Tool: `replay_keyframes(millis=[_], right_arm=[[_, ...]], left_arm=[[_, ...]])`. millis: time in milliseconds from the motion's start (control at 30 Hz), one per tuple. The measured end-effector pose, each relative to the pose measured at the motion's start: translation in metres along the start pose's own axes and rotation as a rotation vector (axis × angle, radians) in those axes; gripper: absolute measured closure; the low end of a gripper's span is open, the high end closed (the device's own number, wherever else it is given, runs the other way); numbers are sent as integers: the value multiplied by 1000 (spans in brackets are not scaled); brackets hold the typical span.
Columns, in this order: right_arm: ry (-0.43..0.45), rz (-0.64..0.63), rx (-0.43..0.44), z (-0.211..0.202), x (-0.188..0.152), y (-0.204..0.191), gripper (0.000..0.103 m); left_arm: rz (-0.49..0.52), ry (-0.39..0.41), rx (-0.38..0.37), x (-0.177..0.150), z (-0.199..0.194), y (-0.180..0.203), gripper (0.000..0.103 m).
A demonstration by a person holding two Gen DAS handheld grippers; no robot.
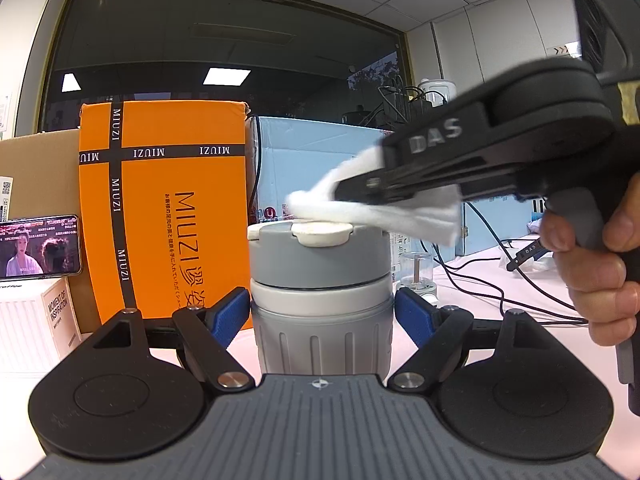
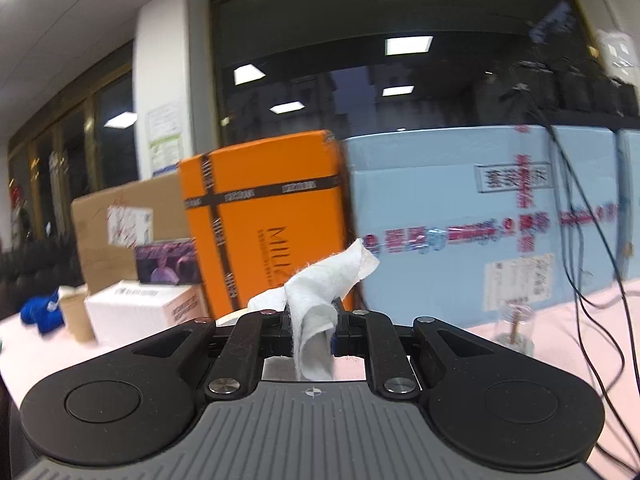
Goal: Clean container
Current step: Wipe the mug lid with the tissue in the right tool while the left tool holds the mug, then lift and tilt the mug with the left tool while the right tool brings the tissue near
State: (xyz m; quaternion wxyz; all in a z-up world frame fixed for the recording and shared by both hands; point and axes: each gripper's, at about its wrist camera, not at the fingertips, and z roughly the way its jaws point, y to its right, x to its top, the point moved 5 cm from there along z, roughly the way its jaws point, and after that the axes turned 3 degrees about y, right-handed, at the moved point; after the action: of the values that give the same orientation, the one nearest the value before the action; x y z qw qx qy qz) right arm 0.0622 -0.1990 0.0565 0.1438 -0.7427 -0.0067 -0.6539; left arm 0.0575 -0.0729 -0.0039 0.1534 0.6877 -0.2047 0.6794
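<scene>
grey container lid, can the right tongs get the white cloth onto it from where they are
Probably yes: the right tongs, shut on the white cloth, hover just above the grey ribbed container's lid, with nothing between; the left tongs flank the body lower down.

Both views are lit evenly from overhead ceiling panels, whose rectangular reflections show in the dark window glass. The left wrist view is bright and mostly sharp: print on the orange box reads clearly, though the white cloth is slightly smeared by motion. The right wrist view is dimmer and motion-blurred; lettering on the blue box streaks and cannot be read. Fisheye distortion bends the window frame and ceiling lines near the edges in both views. Shadows on the pink table are soft and faint
</scene>
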Motion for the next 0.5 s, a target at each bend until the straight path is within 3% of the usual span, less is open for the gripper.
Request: replay_keyframes(millis=[133, 300, 500], right_arm=[[25, 197, -7, -11, -11, 31, 91], [-9, 374, 32, -8, -36, 52, 91], [-76, 465, 61, 1, -66, 57, 91]], left_arm=[[-4, 2, 0, 0, -1, -1, 25], [-19, 1, -1, 0, -1, -3, 24], [-25, 3, 1, 0, -1, -4, 24]])
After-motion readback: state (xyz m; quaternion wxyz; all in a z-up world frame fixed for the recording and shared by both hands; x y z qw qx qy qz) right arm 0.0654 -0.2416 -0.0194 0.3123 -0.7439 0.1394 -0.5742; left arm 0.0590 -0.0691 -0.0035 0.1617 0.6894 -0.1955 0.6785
